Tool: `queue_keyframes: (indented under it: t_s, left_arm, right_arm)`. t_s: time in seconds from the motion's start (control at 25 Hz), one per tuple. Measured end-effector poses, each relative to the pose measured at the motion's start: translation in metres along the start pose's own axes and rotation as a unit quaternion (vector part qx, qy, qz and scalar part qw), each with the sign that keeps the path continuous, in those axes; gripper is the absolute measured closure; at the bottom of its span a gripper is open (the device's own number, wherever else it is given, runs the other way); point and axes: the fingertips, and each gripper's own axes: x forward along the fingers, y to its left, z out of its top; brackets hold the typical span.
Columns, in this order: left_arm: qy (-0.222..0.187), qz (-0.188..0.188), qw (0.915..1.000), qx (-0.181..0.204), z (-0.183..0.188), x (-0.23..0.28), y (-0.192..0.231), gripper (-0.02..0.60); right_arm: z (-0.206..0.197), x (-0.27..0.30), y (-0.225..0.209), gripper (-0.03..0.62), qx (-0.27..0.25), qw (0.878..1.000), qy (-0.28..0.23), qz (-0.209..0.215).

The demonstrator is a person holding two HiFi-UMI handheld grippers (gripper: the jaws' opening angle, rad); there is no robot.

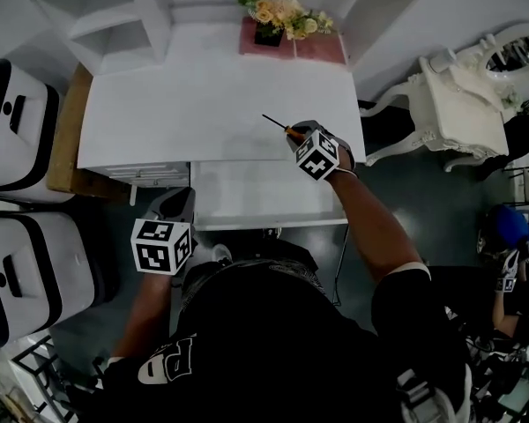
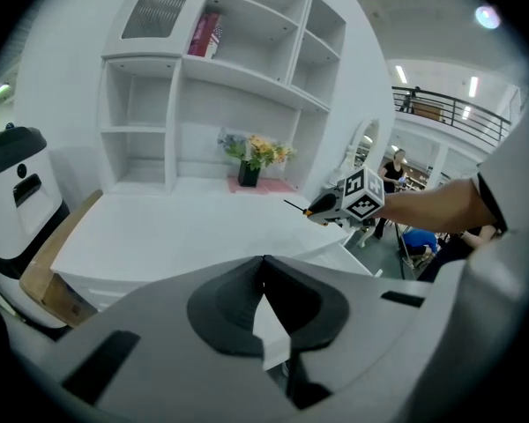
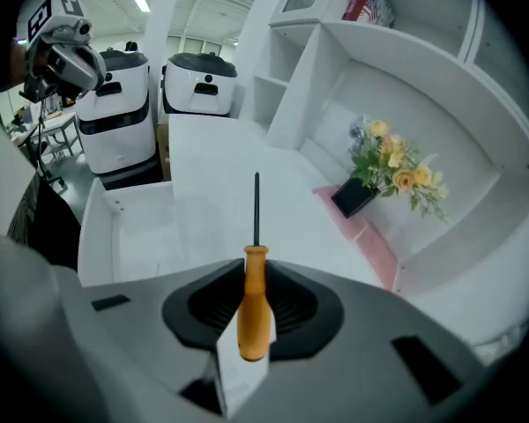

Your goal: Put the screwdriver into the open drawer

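A screwdriver (image 1: 290,131) with an orange handle (image 3: 254,302) and a thin dark shaft is clamped in my right gripper (image 1: 300,137), which is shut on the handle. The shaft points away over the white desk top (image 1: 203,104). The gripper hangs above the desk's front right edge, just beyond the open drawer (image 1: 269,223); that white, shallow drawer (image 3: 141,227) lies to the lower left in the right gripper view. My left gripper (image 1: 178,204) hovers at the drawer's left front corner, its jaws together (image 2: 264,263) with nothing in them. It looks across at the right gripper (image 2: 316,210).
A flower pot (image 1: 271,20) on a pink mat (image 1: 322,48) stands at the desk's back, under white shelves (image 2: 238,77). Two white machines (image 1: 13,122) and a brown box (image 1: 66,135) stand to the left. A white ornate chair (image 1: 458,104) and another person (image 1: 510,227) are on the right.
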Motion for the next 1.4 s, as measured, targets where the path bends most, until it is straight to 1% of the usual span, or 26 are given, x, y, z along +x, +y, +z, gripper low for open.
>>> queue_keyframes:
  t_s: [0.2, 0.4, 0.52, 0.6, 0.76, 1.0, 1.08, 1.2, 1.24, 1.4]
  left_arm:
    - [0.009, -0.03, 0.9993, 0.02, -0.007, 0.003, -0.017, 0.571]
    - [0.013, -0.046, 0.9983, 0.032, -0.01, 0.004, -0.026, 0.571]
    - [0.018, -0.051, 0.9978, 0.037, -0.014, 0.004, -0.029, 0.571]
    - [0.02, -0.054, 0.9975, 0.04, -0.016, 0.005, -0.031, 0.571]
    - [0.025, -0.061, 0.9967, 0.046, -0.018, 0.008, -0.036, 0.569]
    - [0.026, -0.069, 0.9959, 0.051, -0.019, 0.01, -0.04, 0.571]
    - [0.028, -0.07, 0.9958, 0.052, -0.02, 0.01, -0.041, 0.571]
    - [0.031, -0.072, 0.9955, 0.053, -0.022, 0.012, -0.042, 0.571]
    - [0.032, -0.073, 0.9954, 0.054, -0.022, 0.013, -0.043, 0.571]
    - [0.038, -0.076, 0.9947, 0.058, -0.022, 0.017, -0.046, 0.571]
  right_arm:
    - [-0.011, -0.013, 0.021, 0.511, 0.043, 0.999, -0.003, -0.005]
    - [-0.025, -0.022, 0.041, 0.511, 0.076, 0.997, -0.002, -0.004]
    - [-0.033, -0.025, 0.051, 0.511, 0.116, 0.993, -0.008, 0.001]
    - [-0.039, -0.025, 0.059, 0.511, 0.151, 0.988, -0.012, 0.008]
    - [-0.051, -0.02, 0.081, 0.511, 0.225, 0.974, -0.019, 0.023]
    - [-0.059, -0.015, 0.106, 0.511, 0.304, 0.951, -0.029, 0.048]
    - [-0.061, -0.013, 0.113, 0.511, 0.341, 0.938, -0.035, 0.06]
    - [-0.066, -0.006, 0.127, 0.511, 0.399, 0.913, -0.037, 0.077]
    - [-0.068, -0.003, 0.131, 0.511, 0.413, 0.906, -0.037, 0.081]
    - [-0.073, 0.004, 0.143, 0.511, 0.449, 0.888, -0.028, 0.097]
